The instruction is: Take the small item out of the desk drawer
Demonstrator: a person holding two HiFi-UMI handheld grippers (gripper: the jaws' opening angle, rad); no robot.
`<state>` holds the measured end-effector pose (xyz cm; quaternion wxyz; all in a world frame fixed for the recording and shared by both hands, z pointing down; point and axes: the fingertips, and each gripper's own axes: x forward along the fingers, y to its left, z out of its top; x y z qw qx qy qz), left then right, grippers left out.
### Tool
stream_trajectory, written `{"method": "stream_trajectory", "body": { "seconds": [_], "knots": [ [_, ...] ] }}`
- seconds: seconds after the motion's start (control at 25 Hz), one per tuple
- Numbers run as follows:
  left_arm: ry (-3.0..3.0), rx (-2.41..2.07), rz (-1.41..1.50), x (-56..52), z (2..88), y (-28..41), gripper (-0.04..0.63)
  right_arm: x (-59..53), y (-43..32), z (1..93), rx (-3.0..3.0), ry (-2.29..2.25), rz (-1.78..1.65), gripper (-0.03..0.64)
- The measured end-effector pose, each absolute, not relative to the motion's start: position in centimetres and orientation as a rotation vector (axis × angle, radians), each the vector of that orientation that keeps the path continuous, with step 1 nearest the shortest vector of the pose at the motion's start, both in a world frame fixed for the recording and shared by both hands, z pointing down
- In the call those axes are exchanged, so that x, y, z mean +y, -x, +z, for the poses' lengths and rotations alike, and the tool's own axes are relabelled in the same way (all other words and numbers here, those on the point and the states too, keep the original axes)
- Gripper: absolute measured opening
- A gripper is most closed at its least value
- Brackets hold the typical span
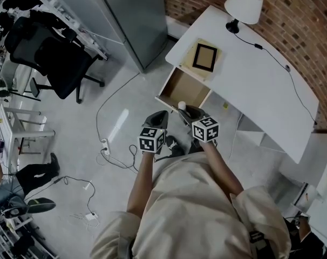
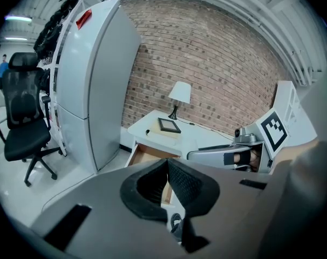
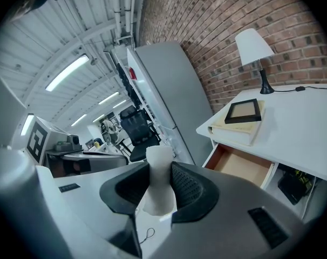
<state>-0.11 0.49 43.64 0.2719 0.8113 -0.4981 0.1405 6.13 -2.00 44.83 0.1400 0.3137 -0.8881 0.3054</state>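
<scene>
A small white waisted item [image 3: 159, 183] stands upright between the pads of my right gripper [image 3: 161, 192], which is shut on it. In the head view the same white item [image 1: 182, 106] shows at the right gripper [image 1: 188, 113], just in front of the open wooden drawer [image 1: 183, 88] of the white desk [image 1: 250, 74]. The drawer [image 3: 243, 167] looks empty inside. My left gripper [image 2: 167, 186] is shut with nothing in it, and in the head view the left gripper [image 1: 157, 118] hangs left of the right one, off the drawer's near corner.
A framed picture [image 1: 205, 57] lies on a pale book on the desk, with a white lamp [image 1: 243, 4] and its cable behind. A tall grey cabinet [image 1: 135, 15] stands left of the desk. A black office chair [image 1: 50, 53] and floor cables [image 1: 112, 155] are to the left.
</scene>
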Motion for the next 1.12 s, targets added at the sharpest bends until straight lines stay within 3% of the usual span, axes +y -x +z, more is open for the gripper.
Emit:
{"method": "stream_trajectory", "body": {
  "seconds": [1.12],
  "knots": [
    [-2.156,-1.269,0.419,1.4,46.4,-1.1,0.017,-1.4,-7.3,46.5,-2.522,-0.902,0.867,0.146]
  ]
}}
